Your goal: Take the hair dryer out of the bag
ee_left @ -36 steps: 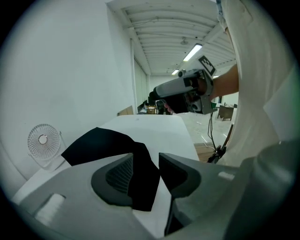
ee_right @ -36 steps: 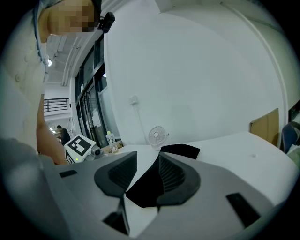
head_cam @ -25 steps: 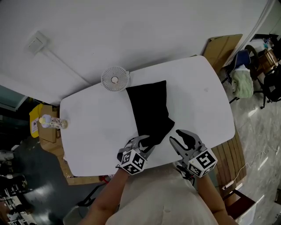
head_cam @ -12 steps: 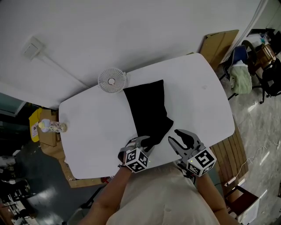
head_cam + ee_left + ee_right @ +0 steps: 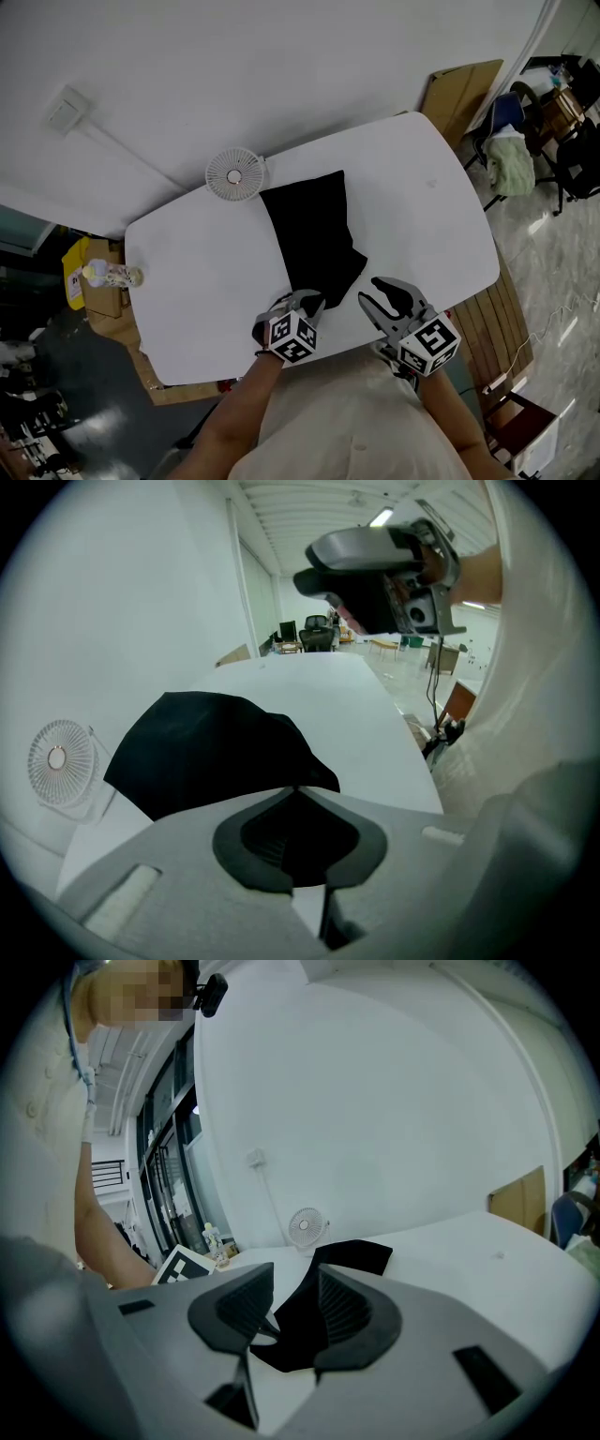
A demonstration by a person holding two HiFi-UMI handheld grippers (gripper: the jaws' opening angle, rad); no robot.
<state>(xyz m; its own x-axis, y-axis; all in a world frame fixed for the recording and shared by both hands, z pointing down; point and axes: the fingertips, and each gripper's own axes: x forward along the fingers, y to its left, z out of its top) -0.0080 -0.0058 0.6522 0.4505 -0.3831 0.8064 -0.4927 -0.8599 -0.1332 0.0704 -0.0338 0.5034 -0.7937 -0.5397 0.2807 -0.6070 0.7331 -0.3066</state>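
While my left gripper (image 5: pixel 309 302) was closing its jaws on the bag's (image 5: pixel 314 234) near corner on the bench (image 5: pixel 206 281), my right gripper (image 5: pixel 382 295) hovered beside it, jaws apart and empty. The dryer was unseen, presumably inside the bag. Next I judged I had to lift the mouth and reach in.

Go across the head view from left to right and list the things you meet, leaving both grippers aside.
bottle → small white fan → black bag → cardboard sheet → green cloth
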